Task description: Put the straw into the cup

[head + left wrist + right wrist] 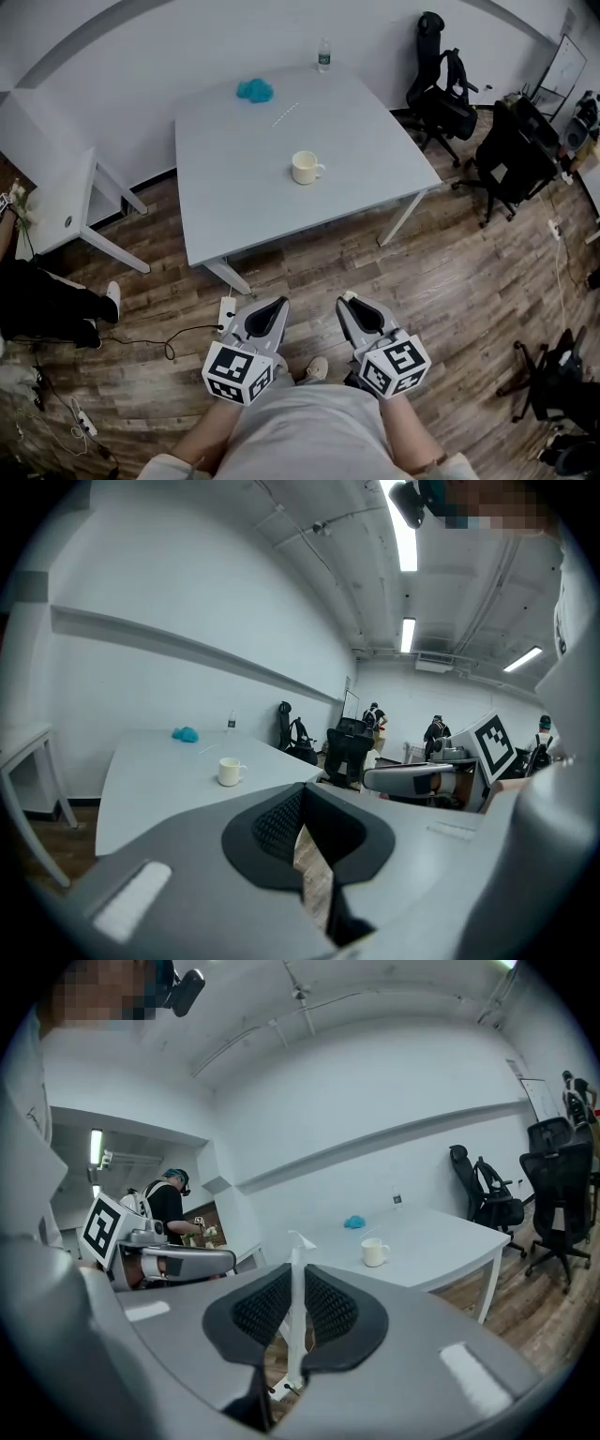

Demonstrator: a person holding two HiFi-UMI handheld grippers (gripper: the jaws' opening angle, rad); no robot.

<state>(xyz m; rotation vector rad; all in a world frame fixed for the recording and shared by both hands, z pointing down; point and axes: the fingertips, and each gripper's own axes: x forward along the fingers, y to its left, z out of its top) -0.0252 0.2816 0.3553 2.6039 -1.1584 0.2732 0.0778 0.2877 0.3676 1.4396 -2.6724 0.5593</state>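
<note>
A cream mug (306, 168) stands near the middle of the pale grey table (234, 206). The white straw (284, 113) lies flat farther back, apart from the mug. Both grippers hang low over the wooden floor, short of the table's near edge. My left gripper (272, 307) and right gripper (354, 305) are both shut with nothing held. In the left gripper view the mug (230, 772) shows beyond the left gripper (302, 803). The right gripper view has the mug (374, 1252) on the table past the right gripper (295, 1279).
A blue crumpled thing (254, 90) and a water bottle (323, 56) sit at the table's far side. Black office chairs (506, 155) stand to the right. A small white desk (56, 202) and a seated person (47, 300) are at the left. Cables (169, 342) lie on the floor.
</note>
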